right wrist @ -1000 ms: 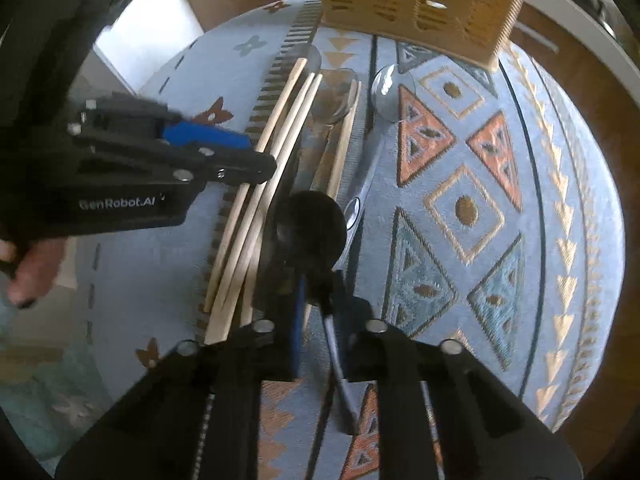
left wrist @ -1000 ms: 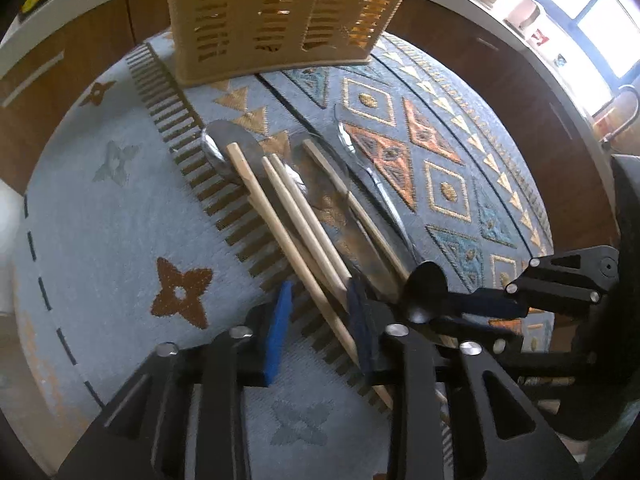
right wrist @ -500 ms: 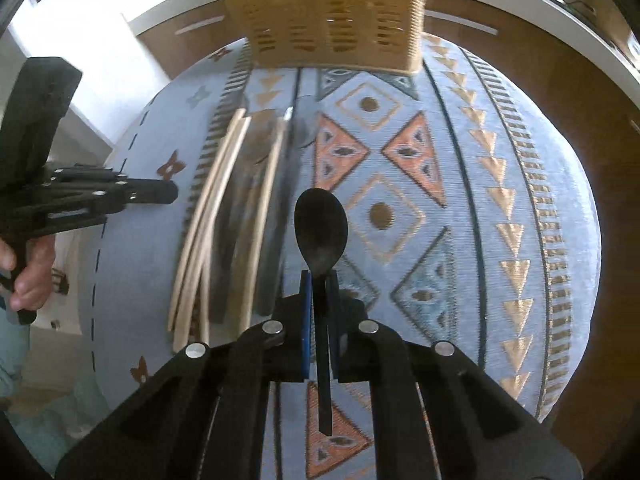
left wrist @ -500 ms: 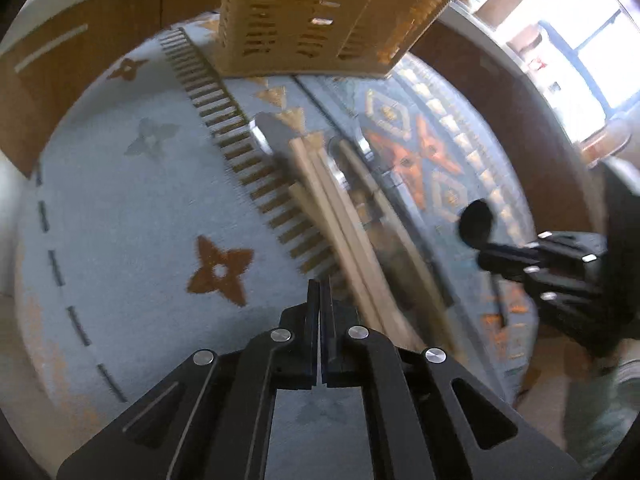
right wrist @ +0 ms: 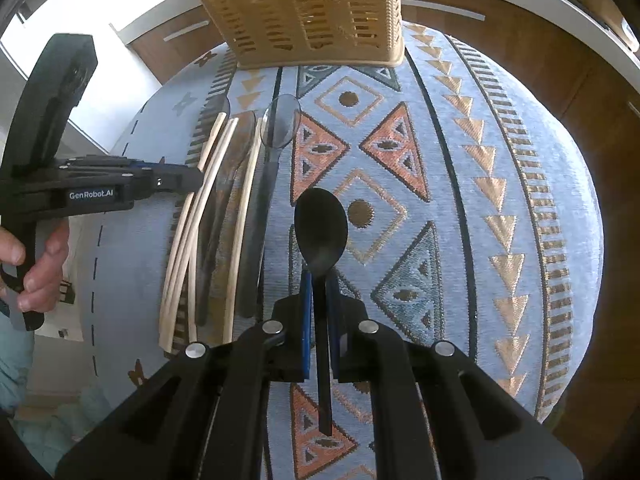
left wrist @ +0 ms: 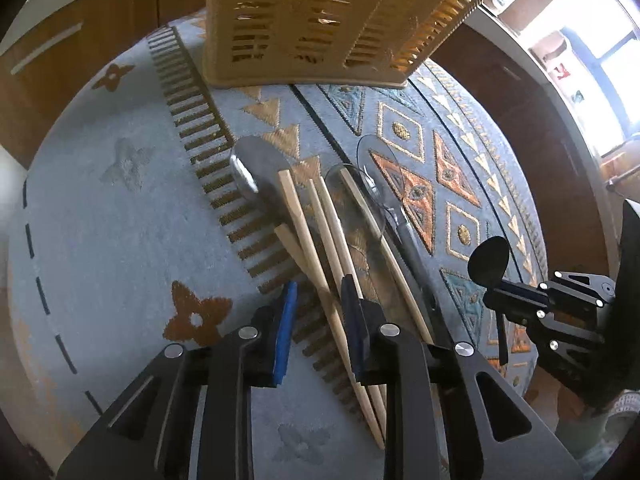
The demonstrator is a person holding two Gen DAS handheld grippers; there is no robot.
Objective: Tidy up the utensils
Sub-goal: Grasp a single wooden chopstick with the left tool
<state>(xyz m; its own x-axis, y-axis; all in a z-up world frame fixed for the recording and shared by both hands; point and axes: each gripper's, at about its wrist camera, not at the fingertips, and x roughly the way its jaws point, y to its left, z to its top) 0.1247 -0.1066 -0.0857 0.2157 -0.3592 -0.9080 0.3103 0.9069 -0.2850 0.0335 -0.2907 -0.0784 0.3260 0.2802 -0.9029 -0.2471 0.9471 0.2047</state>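
The black spoon (right wrist: 321, 226) is off the tabletop, its handle pinched between the pads of the right claw (right wrist: 320, 292), bowl forward and pointing toward the slotted basket (right wrist: 308, 12) at the far edge; held by the handle like this, it looks ready to be dropped handle-down or bowl-up into a basket compartment, though which one cannot be told from here. The right claw is clenched on that handle, nearly fully closed, with the handle's tail sticking out behind the pads.

The rest of the utensils lie side by side on the patterned cloth (left wrist: 120, 208) covering the tabletop: several wooden chopsticks (left wrist: 308, 240), a metal spoon (left wrist: 248, 164) at their far end, and a clear plastic spoon (left wrist: 376, 168) just beside them; they run lengthwise toward the basket, which probably makes each easy to take from its near end.

The left claw (left wrist: 320, 312) hangs over the near ends of the chopsticks, its jaws partly apart and having just been opening; one chopstick passes between the pads (left wrist: 286, 320) but they do not seem to press on it, so the claw is released and holds nothing. My guess is it is lining up on that chopstick; closing slightly off-line could catch two sticks at once.
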